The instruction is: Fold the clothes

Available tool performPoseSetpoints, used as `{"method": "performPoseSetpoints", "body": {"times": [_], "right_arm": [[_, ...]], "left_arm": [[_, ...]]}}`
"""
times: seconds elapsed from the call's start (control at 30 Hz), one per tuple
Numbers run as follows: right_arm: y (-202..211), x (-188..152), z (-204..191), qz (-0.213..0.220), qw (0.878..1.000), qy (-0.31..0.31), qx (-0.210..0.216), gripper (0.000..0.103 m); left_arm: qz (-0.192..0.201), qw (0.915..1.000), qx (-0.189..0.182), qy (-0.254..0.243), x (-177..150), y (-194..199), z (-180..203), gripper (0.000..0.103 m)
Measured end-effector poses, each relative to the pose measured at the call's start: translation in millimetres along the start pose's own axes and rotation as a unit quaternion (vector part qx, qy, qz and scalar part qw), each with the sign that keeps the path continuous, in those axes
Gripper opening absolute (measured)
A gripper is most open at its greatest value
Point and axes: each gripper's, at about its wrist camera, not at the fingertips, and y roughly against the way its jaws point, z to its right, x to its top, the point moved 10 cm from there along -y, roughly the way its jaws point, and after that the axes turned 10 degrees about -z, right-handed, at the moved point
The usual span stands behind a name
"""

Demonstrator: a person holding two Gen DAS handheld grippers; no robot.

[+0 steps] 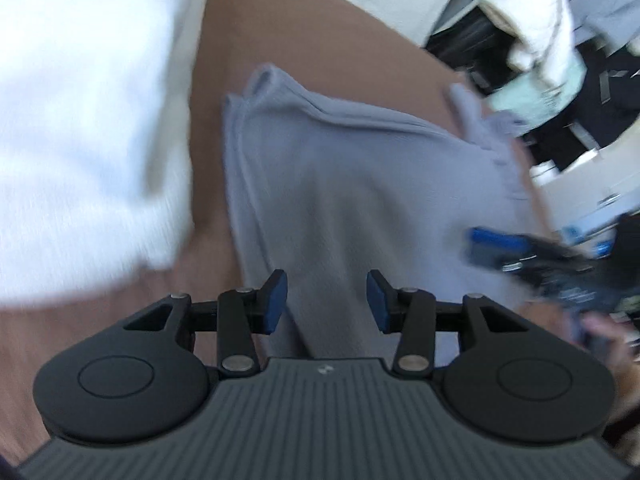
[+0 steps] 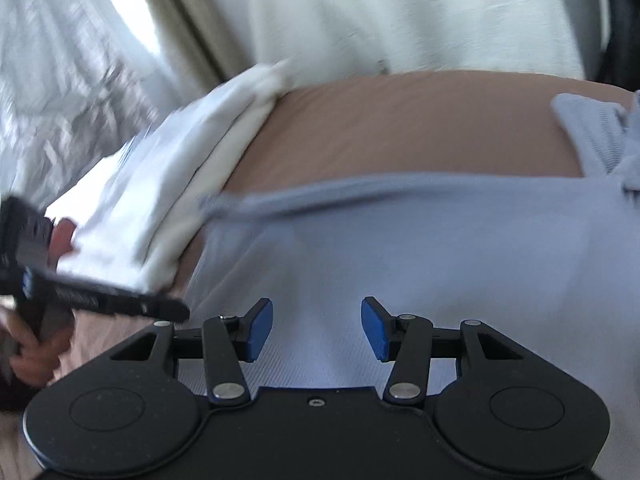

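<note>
A brown bed sheet (image 1: 320, 40) is covering the surface, which looks like a bed; a white folded cloth (image 1: 80, 120) is lying on it at the left, and cream fabric (image 2: 400, 16) is filling the far side. A pale blue garment (image 1: 360, 184) is lying folded on the sheet, just beside the white cloth but apart from it in the left wrist view. Dark and pale clutter (image 1: 560, 60) is sitting beyond the bed at upper right; motion blur is making it unreadable.

Both views are smearing. The garment's near edge is running under each tool body, so its full outline cannot be made out.

The left tool (image 1: 326, 300) is hovering over the garment, blue pads wide apart, gripping nothing. The right tool (image 2: 316, 328) is likewise gaping over the blue fabric, empty. Whether either is touching the cloth cannot be told. The right tool is also showing, blurred, at the left view's right edge.
</note>
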Motion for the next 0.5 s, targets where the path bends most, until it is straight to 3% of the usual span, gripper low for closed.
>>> {"method": "performPoseSetpoints", "body": {"times": [0.23, 0.3, 0.37, 0.5], "right_arm": [[27, -31, 43, 0.003, 0.999, -0.027, -0.047, 0.054], [38, -40, 61, 0.022, 0.996, -0.063, -0.057, 0.054], [56, -54, 80, 0.035, 0.989, -0.115, -0.083, 0.054], [102, -84, 118, 0.051, 0.972, -0.169, -0.153, 0.055]], "left_arm": [[-0.067, 0.9975, 0.014, -0.017, -46, -25, 14, 0.049], [-0.056, 0.9979, 0.018, -0.029, -45, -31, 18, 0.038], [-0.059, 0.9976, 0.026, -0.026, -48, -33, 18, 0.009], [-0.025, 0.9981, 0.036, -0.042, -47, -12, 27, 0.005]]}}
